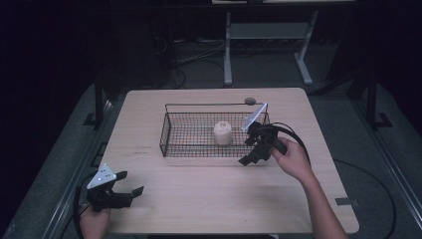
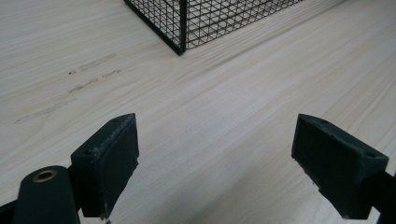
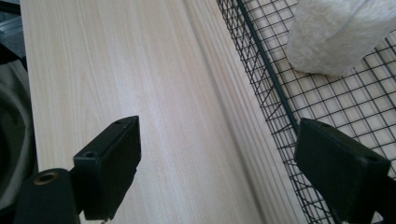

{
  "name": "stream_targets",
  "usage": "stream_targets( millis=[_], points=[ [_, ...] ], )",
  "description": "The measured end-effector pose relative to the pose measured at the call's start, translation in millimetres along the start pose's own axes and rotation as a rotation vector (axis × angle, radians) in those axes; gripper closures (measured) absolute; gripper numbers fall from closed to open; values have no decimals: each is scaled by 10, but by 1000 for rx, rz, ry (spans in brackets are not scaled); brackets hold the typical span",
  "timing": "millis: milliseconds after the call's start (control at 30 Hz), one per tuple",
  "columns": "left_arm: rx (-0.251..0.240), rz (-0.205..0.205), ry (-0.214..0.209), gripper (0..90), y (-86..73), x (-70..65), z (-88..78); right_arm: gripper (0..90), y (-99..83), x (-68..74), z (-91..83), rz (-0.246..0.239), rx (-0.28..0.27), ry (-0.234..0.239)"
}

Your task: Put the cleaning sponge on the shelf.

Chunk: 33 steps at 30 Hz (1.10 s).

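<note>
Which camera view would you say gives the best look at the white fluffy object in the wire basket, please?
The high view: the white fluffy object shows whole there, standing inside the wire basket right of its middle. The right gripper view shows it closer, beyond the basket's rim, but cropped at the top edge. The left gripper view has just a basket corner.

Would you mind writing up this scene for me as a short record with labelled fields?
surface: light wooden table
container: black wire basket, near the table's middle
contents: one white fluffy object on the basket floor
left gripper: open, low over the near left corner, holding nothing
right gripper: open, at the basket's near right corner, straddling its rim, holding nothing
other: small round grey object on the table beyond the basket's far right corner
</note>
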<state>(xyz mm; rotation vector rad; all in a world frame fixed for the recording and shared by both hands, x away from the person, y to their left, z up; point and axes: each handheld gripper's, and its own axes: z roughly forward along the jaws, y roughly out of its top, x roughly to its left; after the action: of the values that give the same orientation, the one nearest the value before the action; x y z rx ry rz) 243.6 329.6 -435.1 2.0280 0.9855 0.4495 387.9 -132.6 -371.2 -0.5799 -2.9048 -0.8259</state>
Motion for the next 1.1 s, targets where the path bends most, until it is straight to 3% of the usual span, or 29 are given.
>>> stream_targets(
  millis=[133, 167, 400, 533, 800, 1100],
  points=[
    [-1, -5, 1, 137, -2, 0, -2, 147, -32, 56, 28, -20, 29, -21],
    [0, -2, 0, 137, -2, 0, -3, 147, -50, 73, 19, -18, 5, -9],
    [-3, -5, 2, 137, -6, 4, -4, 147, -148, 80, 12, 1, 7, -11],
    [-2, -3, 3, 137, -7, 8, 0, 147, -262, 79, -3, 26, -28, -6],
    [3, -5, 3, 137, -11, 9, 5, 147, -434, 86, 3, 53, -27, -16],
    [5, 2, 4, 137, -8, 7, 9, 147, -558, 168, -58, 49, -50, -35]
  ],
)
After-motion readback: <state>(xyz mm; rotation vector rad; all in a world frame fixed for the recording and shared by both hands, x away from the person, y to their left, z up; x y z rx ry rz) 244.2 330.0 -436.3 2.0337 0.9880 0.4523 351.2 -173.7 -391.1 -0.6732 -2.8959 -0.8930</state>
